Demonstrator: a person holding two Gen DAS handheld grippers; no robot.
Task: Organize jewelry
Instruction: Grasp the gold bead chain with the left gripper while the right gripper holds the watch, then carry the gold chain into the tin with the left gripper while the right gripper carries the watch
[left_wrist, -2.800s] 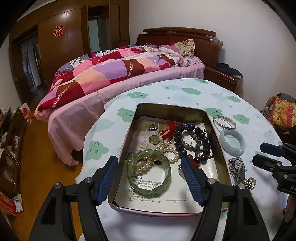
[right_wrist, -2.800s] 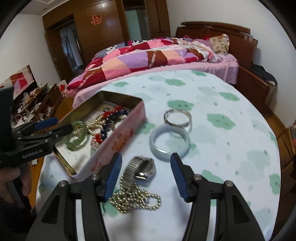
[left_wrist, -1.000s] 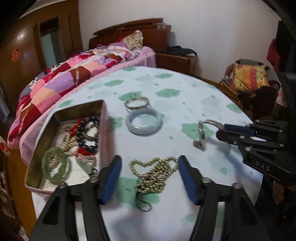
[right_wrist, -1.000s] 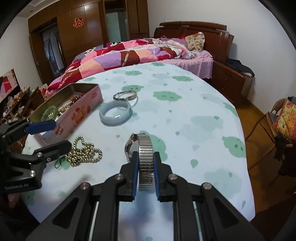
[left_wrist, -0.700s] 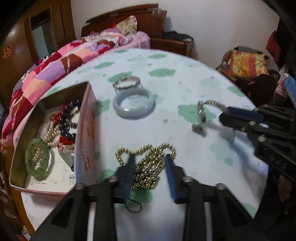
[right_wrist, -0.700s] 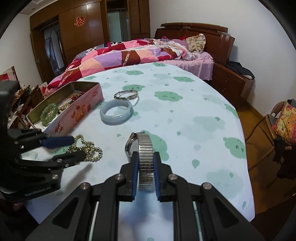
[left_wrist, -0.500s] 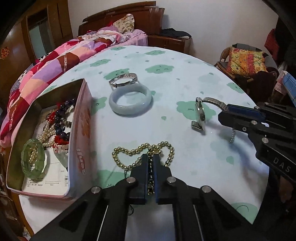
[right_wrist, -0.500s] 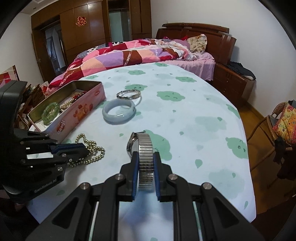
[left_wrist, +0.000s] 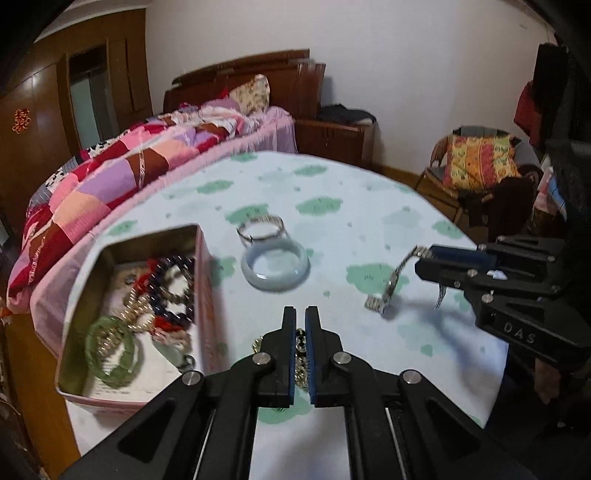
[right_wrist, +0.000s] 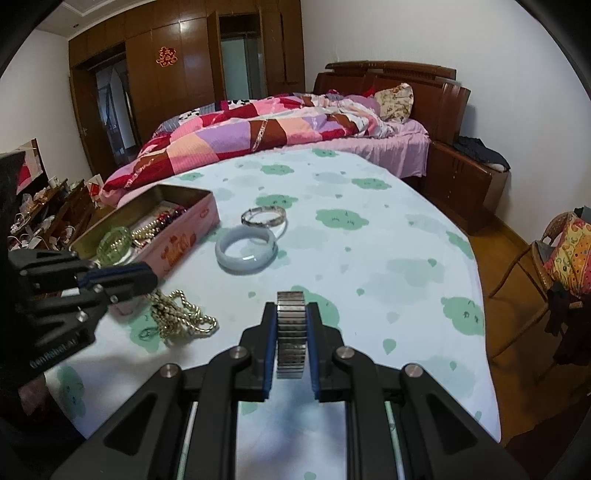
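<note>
The left claw (left_wrist: 300, 321) is clamped on the gold bead necklace (right_wrist: 181, 317), which trails onto the counter (right_wrist: 369, 258) beside the pink tin (right_wrist: 177, 236). The right claw (right_wrist: 291, 314) pinches the metal watch (left_wrist: 393, 282) by its band, lifted off the counter, right of the pale bangle (left_wrist: 275, 266).

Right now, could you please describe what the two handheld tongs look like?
Both are matte black angular frames with silver screws and blue finger pads. The left tongs carry pale "GenRobot.AI" lettering; the right tongs read "DAS". No cables or sleeves show.
</note>
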